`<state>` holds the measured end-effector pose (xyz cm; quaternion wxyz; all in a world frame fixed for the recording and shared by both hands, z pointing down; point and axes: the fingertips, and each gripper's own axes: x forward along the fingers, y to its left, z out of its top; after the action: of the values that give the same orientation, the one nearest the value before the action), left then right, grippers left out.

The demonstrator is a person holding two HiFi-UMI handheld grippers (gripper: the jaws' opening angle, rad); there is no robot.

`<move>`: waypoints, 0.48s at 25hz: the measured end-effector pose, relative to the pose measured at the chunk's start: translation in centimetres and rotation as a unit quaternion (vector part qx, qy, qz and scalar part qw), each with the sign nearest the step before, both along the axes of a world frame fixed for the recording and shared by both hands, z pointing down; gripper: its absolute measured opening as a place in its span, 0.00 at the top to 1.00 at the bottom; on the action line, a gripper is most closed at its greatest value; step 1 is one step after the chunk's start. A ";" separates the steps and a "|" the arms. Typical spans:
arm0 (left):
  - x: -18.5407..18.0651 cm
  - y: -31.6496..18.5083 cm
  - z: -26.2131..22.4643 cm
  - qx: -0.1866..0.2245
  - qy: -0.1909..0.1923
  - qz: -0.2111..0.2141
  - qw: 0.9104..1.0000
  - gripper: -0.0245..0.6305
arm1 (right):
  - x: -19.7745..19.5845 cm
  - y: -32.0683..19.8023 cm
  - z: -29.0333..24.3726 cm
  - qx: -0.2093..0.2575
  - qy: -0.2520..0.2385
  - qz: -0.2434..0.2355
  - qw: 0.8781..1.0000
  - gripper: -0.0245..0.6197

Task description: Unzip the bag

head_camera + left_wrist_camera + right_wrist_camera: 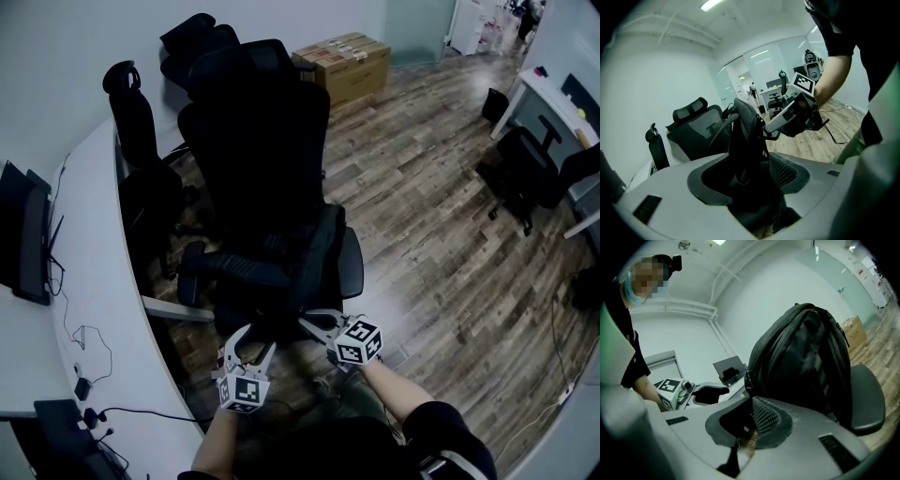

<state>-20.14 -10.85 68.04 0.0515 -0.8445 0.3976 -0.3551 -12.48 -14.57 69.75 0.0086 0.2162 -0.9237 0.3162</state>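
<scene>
Now, left gripper clamping bag, right gripper pinching zipper pull

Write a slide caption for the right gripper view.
Right gripper, fingers closed just below the zipper of a black backpack standing on an office chair seat, left gripper at its edge.

your head camera looks steeply down onto the bag on the chair just ahead, with the left gripper and right gripper at the near edge. each gripper camera looks along its own jaws from very close, left and right of the bag. both share the bag, and each catches the other gripper.
</scene>
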 end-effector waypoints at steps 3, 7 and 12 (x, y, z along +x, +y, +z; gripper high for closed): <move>0.5 -0.7 0.3 -0.002 -0.001 0.005 1.000 0.56 | 0.2 0.6 -0.7 -0.003 -0.010 -0.018 1.000 0.89; 1.7 -1.8 0.4 0.002 0.000 0.013 1.000 0.56 | 0.5 1.2 -2.0 -0.007 -0.035 -0.041 0.999 0.89; 3.4 -3.2 0.5 0.011 -0.011 0.032 0.999 0.56 | 1.1 0.9 -3.7 -0.025 -0.080 -0.055 0.995 0.89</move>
<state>-16.79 -14.02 68.55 0.0765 -0.8520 0.3737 -0.3585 -11.43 -13.67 66.06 -0.0425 0.1389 -0.9237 0.3545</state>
